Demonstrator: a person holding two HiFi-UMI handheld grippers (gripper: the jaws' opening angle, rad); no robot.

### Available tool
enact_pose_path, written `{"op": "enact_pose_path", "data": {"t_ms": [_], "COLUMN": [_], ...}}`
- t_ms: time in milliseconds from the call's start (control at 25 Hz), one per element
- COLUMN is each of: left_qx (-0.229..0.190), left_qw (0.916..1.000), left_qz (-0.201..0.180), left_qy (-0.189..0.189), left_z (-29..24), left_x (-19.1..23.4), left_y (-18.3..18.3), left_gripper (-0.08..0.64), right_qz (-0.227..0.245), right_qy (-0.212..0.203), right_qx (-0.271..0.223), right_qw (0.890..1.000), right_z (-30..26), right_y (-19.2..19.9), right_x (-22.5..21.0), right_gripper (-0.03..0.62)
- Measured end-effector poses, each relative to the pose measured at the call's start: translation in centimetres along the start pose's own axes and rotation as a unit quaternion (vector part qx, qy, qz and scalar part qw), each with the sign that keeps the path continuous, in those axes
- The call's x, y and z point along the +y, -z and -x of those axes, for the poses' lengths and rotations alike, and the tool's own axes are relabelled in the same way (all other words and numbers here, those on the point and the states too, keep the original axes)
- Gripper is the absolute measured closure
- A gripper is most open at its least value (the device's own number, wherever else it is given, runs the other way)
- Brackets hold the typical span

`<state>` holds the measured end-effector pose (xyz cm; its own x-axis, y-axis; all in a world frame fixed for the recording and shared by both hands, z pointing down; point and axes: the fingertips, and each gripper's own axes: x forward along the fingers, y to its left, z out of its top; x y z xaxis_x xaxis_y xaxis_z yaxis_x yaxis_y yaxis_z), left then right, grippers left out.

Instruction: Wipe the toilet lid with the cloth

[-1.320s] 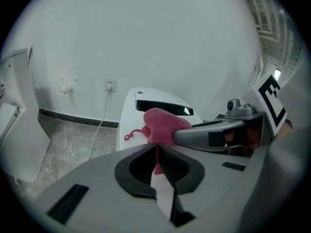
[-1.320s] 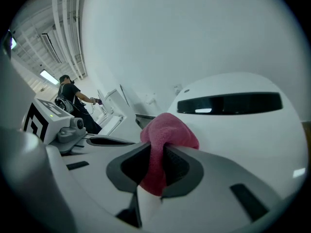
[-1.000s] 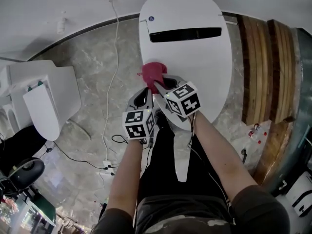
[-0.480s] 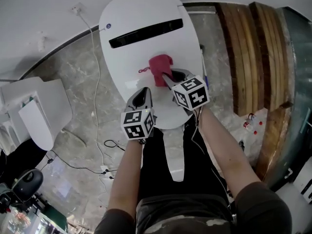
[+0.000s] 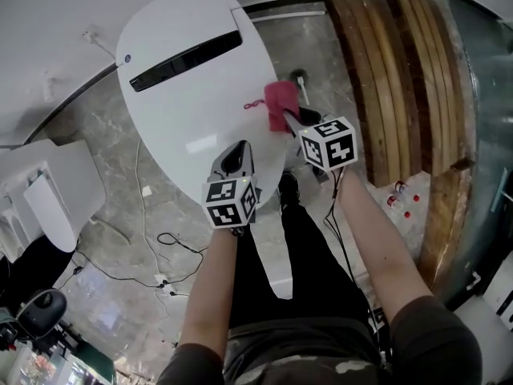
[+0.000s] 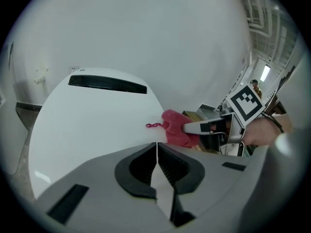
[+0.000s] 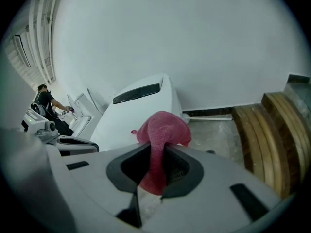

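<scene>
The right hand-held gripper [image 5: 290,119] clamps a nubby pink cloth [image 5: 278,101] at the right rim of the glossy, egg-shaped white toilet lid [image 5: 180,95] — the left hand-held gripper [image 5: 237,156], jaws pressed together and empty, hangs over its near end.

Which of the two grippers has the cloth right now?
The right gripper, jaws clamped on the pink cloth at the toilet lid's right edge. The left gripper is shut on nothing.

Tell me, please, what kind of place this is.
Probably a showroom or test room for bathroom fittings, not a home bathroom: one closed toilet stands by the wall, a second white toilet stands close by, and loose cables lie on the stone floor.
</scene>
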<state>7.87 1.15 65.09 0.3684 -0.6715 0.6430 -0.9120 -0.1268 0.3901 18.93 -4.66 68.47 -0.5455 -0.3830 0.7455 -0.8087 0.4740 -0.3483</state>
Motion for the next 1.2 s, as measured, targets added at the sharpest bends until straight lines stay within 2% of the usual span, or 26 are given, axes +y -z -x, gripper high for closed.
{"op": "enact_pose_path", "data": {"t_ms": [160,320,600,840,1000,1200], "left_qx": [0.004,-0.001,-0.002,0.010,0.015,0.021], "left_qw": [1.0000,1.0000,0.9992,0.9981,0.9979,0.9980], "left_qz": [-0.007,-0.008,-0.009,0.001,-0.005,0.001], "left_qy": [0.002,-0.004,-0.040,-0.060,-0.062,-0.059], "left_z": [0.5,2.6,8.9,13.5,14.6,14.8], "left_x": [-0.8,1.2,10.8,18.7,20.5,19.6], "left_y": [0.8,0.9,1.6,3.5,4.6,6.2], "left_gripper": [0.546,0.546,0.546,0.546,0.546,0.546], "right_qz": [0.005,0.020,0.049,0.065,0.082,0.075], "right_qy": [-0.012,-0.043,-0.108,-0.134,-0.138,-0.111], "right_qx": [-0.008,-0.021,-0.012,0.022,0.041,0.054], "right_qw": [1.000,0.999,0.993,0.989,0.986,0.990], "right_z": [1.2,0.9,-3.7,-8.4,-9.8,-9.6], "right_y": [0.2,-0.2,0.6,3.5,5.3,6.9], "right_x": [1.3,6.5,20.7,30.3,32.7,30.4], "right_gripper": [0.534,0.534,0.534,0.534,0.534,0.534]}}
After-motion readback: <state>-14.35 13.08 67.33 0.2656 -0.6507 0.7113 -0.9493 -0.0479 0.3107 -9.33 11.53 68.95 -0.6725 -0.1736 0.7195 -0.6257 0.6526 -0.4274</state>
